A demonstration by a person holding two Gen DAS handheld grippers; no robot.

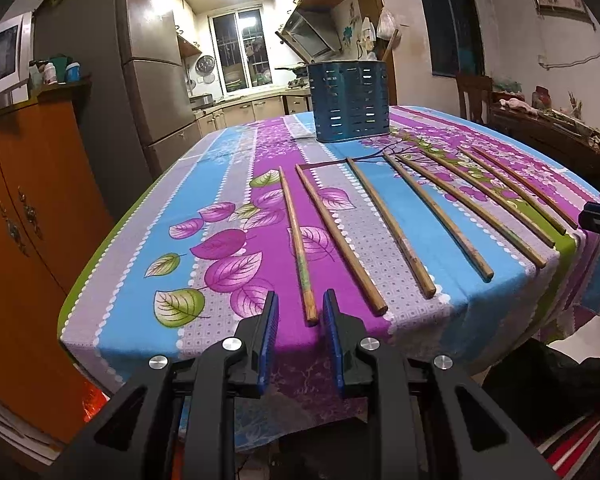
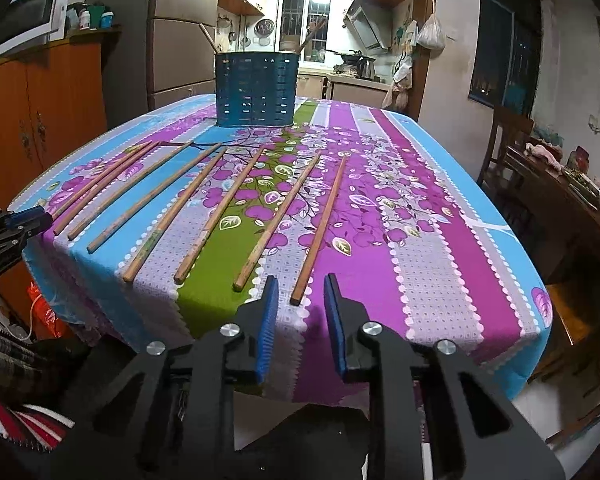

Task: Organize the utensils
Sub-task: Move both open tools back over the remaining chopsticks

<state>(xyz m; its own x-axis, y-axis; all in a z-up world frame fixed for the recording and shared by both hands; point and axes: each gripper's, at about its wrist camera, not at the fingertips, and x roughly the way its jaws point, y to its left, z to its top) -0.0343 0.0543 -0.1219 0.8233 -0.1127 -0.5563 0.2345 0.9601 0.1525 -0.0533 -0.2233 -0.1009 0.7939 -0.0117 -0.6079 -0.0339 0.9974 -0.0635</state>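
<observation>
Wooden chopsticks lie fanned on the desk ahead of both my claws. Left claw released, leftmost stick's end just ahead between its fingers; right claw released likewise at the rightmost stick. Blue holder stands beyond the sticks.

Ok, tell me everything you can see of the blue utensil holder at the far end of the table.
The utensil holder is a blue cylinder, seemingly metal, with rows of small horizontal slots through its wall. It stands upright on the floral tablecloth near the table's far edge, beyond the tips of the row of chopsticks, touching none of them. In the right wrist view two wooden sticks poke up at its rim; whether they stand inside it is unclear. Neither set of tongs is near it.
</observation>
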